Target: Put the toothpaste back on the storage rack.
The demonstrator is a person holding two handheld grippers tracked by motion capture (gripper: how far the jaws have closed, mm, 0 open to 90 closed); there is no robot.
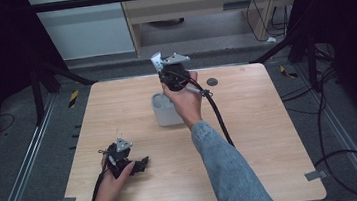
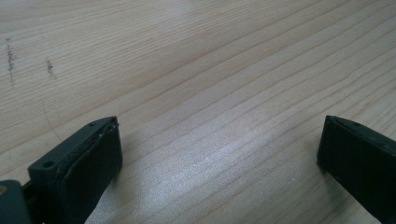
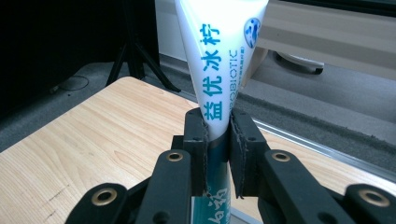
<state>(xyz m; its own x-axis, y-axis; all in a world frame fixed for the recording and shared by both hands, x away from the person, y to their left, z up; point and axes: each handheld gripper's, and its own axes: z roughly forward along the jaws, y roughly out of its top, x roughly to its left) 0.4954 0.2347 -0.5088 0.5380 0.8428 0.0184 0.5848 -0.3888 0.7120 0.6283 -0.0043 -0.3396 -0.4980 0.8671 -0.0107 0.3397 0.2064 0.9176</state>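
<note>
I held my right gripper (image 3: 217, 140) above the far middle of the wooden table (image 1: 270, 136), its jaws pinched on a white tube (image 3: 219, 60) with teal lettering, probably toothpaste. The tube stood nearly upright between the pads, gripped low on its body, its flat tail flaring upward. Directly below my hand sat a small grey open-topped container (image 1: 164, 113), and I judged the upright hold was meant to let the tube pass straight through its mouth, though whether going in or coming out I could not tell. My left gripper (image 1: 140, 165) rested near the table's front left, jaws spread over bare wood, seemingly parked clear of the work.
</note>
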